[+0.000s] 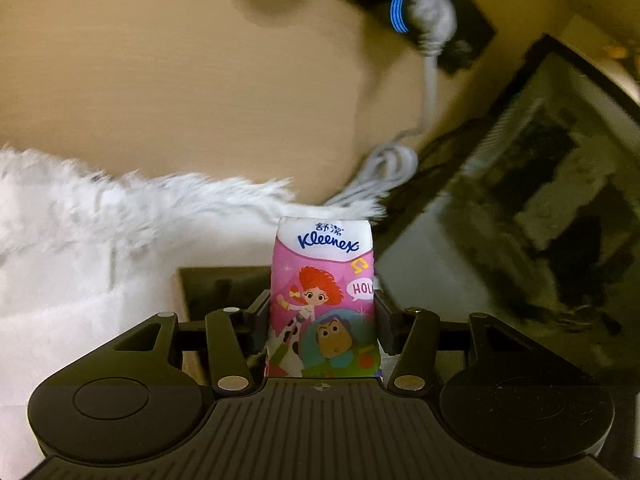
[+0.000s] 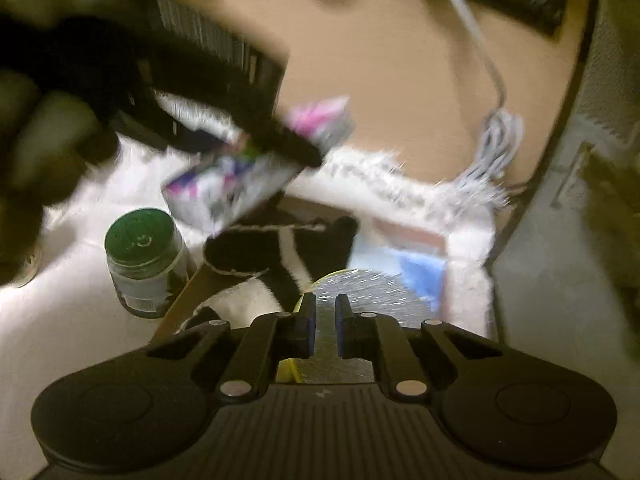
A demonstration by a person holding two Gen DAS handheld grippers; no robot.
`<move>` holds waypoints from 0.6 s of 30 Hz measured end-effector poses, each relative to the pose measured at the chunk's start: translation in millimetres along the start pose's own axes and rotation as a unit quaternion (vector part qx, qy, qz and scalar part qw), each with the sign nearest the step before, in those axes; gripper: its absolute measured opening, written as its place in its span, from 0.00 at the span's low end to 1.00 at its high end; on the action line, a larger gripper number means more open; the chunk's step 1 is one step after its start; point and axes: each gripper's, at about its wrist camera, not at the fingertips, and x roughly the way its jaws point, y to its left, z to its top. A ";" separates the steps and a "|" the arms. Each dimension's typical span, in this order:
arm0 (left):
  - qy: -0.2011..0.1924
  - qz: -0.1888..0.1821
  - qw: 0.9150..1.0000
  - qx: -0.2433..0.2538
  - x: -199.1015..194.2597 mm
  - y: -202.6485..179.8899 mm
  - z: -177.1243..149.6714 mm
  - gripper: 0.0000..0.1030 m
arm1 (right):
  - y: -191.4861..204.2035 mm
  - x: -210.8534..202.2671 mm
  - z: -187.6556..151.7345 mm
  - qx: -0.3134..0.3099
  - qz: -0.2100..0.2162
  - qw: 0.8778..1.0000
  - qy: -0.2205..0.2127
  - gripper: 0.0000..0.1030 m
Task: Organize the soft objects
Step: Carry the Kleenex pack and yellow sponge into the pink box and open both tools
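A Kleenex pack (image 1: pixel 322 300) is clamped between the pads of the left gripper (image 1: pixel 322 316), held up above a fluffy white rug (image 1: pixel 72 248) and a box (image 2: pixel 404 240) that already has soft stuff in it. The pack stands with its long axis running straight out ahead of the fingers, logo end pointing away, cartoon face turned up to the camera. To do this bit well, the squeeze should probably be kept light so the pack isn't crushed, and it should be lowered flat into a free corner. The right gripper (image 2: pixel 322 320) is pinched together just over a silvery round pad (image 2: pixel 360 284); whether it's actually nipped can't be told, too blurry. A green-lidded jar (image 2: pixel 144 256) sits off to its left.
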 end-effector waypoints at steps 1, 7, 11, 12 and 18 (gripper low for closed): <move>0.002 -0.008 1.000 0.004 -1.1 -4.1 1.6 0.54 | 1.3 4.8 -0.3 0.005 0.003 1.000 0.006 0.09; 0.048 -0.030 0.998 0.032 25.2 -26.4 -6.9 0.54 | 7.4 -10.2 -3.9 0.010 0.025 1.000 -0.014 0.22; 0.098 0.017 0.994 0.041 64.1 -19.7 -24.2 0.55 | -0.9 -39.1 -17.5 -0.004 0.014 0.999 -0.031 0.44; 0.100 0.017 0.994 0.043 70.7 -16.4 -28.6 0.55 | -4.6 -44.0 -21.5 -0.001 0.014 0.999 -0.030 0.44; 0.087 0.026 0.993 0.080 81.9 -24.9 -37.1 0.57 | -43.9 -59.4 -39.1 0.082 -0.022 0.996 -0.014 0.44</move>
